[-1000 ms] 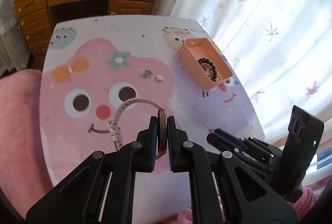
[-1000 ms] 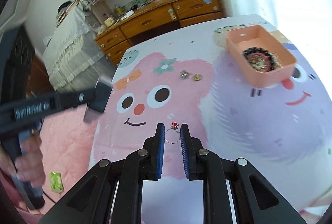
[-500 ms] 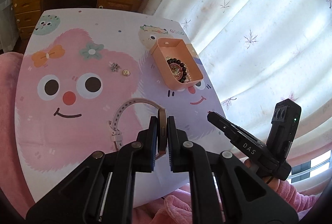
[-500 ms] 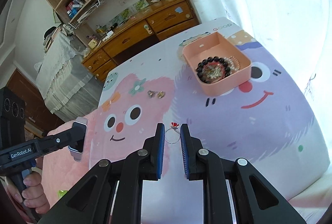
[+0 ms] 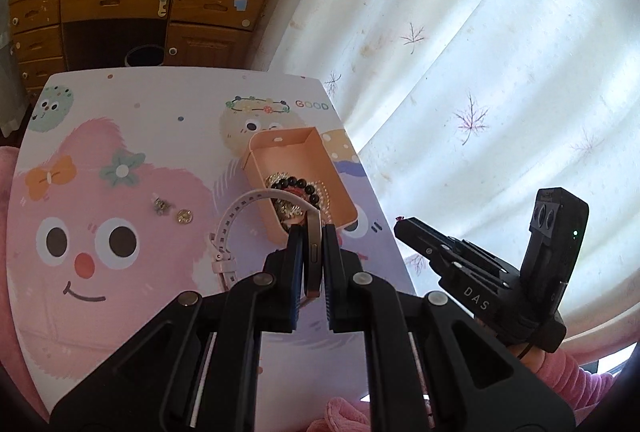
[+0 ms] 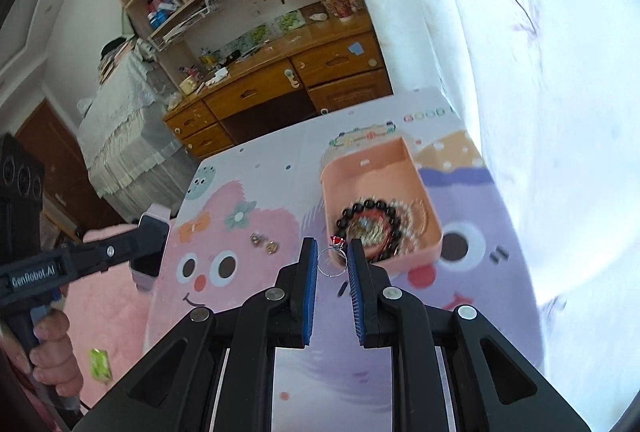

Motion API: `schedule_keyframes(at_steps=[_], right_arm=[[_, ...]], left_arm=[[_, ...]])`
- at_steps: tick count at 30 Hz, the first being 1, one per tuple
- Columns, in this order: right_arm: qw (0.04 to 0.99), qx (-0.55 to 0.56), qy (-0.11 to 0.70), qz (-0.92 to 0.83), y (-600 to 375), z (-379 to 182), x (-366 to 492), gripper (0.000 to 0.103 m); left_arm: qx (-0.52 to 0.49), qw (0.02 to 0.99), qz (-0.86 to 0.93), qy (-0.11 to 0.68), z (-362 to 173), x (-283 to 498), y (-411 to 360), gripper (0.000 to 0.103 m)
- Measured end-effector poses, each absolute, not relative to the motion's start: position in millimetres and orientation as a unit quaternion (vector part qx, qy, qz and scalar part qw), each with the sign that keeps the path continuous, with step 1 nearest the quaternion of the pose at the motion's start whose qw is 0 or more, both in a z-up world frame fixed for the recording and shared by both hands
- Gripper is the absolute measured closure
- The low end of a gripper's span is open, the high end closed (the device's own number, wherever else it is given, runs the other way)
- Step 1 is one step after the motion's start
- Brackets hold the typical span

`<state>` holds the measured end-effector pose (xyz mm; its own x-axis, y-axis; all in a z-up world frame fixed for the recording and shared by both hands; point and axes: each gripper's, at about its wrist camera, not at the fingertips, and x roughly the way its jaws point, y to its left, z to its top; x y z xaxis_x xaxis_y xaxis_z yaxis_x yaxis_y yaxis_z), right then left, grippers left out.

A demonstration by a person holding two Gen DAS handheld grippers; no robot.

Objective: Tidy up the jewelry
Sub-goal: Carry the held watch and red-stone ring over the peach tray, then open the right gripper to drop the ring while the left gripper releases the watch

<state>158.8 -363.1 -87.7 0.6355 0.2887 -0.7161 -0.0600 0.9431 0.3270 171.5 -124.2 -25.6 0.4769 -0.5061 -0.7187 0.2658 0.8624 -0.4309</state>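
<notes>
My left gripper (image 5: 313, 232) is shut on a smartwatch (image 5: 313, 252) with a pale pink strap (image 5: 236, 212), held above the table just short of the orange box (image 5: 280, 148). It also shows in the right wrist view (image 6: 150, 252). My right gripper (image 6: 333, 258) is shut on a thin silver ring with a red stone (image 6: 334, 260), held in the air near the box (image 6: 368, 168). The box holds a black bead bracelet (image 6: 372, 224) and gold and pearl pieces. Two small earrings (image 5: 174, 211) lie on the pink cartoon face.
The table has a cartoon-print cover (image 5: 120, 112), with a white curtain (image 5: 480, 52) close along its right edge. A wooden desk with drawers (image 5: 120, 12) stands behind it. Pink bedding (image 6: 108, 312) lies to the left.
Both grippers have moved forward toward the orange box, each still holding its piece. The box now looks larger and closer in both views.
</notes>
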Motion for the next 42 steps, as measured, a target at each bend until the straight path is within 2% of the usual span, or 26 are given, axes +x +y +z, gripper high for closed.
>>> schedule_keyframes(at_steps=[7, 20, 21, 22, 23, 24, 26, 28, 30, 32, 34, 42], right_arm=[[0.889, 0.095, 0.431, 0.117, -388.9, -84.5, 206.4, 0.088], [0.88, 0.079, 0.454, 0.114, -396.1, -124.8, 255.1, 0.088], [0.881, 0.081, 0.452, 0.115, -395.3, -126.9, 257.3, 0.087], [0.88, 0.083, 0.453, 0.115, -394.0, -128.6, 259.1, 0.081], [0.879, 0.084, 0.456, 0.112, -392.8, -130.3, 260.1, 0.074], [0.878, 0.088, 0.457, 0.111, -391.9, -131.9, 260.7, 0.061], [0.878, 0.098, 0.455, 0.11, -391.4, -134.1, 259.4, 0.059], [0.875, 0.104, 0.462, 0.103, -390.2, -137.3, 257.2, 0.059], [0.87, 0.113, 0.471, 0.097, -388.1, -142.6, 253.6, 0.058], [0.864, 0.124, 0.479, 0.089, -386.7, -147.6, 247.1, 0.052], [0.855, 0.147, 0.492, 0.079, -384.0, -155.8, 238.8, 0.039], [0.803, 0.201, 0.554, 0.088, -334.6, -187.4, 212.9, 0.038]], left_arm=[[-0.149, 0.851, -0.222, 0.453, -35.5, 217.7, -165.7, 0.096], [-0.151, 0.854, -0.198, 0.457, -63.2, 266.1, -211.9, 0.096], [-0.15, 0.858, -0.189, 0.453, -61.6, 266.9, -212.3, 0.096], [-0.148, 0.863, -0.178, 0.45, -59.1, 267.5, -211.4, 0.095], [-0.147, 0.865, -0.171, 0.449, -56.6, 268.7, -210.3, 0.092], [-0.149, 0.864, -0.17, 0.45, -54.6, 268.2, -206.8, 0.087], [-0.151, 0.864, -0.165, 0.451, -51.7, 267.3, -200.9, 0.045], [-0.161, 0.871, -0.157, 0.437, -47.6, 260.3, -190.1, 0.036], [-0.166, 0.87, -0.152, 0.438, -47.7, 254.9, -179.5, 0.035], [-0.17, 0.866, -0.14, 0.448, -51.8, 247.4, -165.6, 0.034], [-0.175, 0.863, -0.126, 0.456, -58.8, 236.7, -148.8, 0.034], [-0.173, 0.837, -0.068, 0.515, -99.3, 170.8, -64.2, 0.034]])
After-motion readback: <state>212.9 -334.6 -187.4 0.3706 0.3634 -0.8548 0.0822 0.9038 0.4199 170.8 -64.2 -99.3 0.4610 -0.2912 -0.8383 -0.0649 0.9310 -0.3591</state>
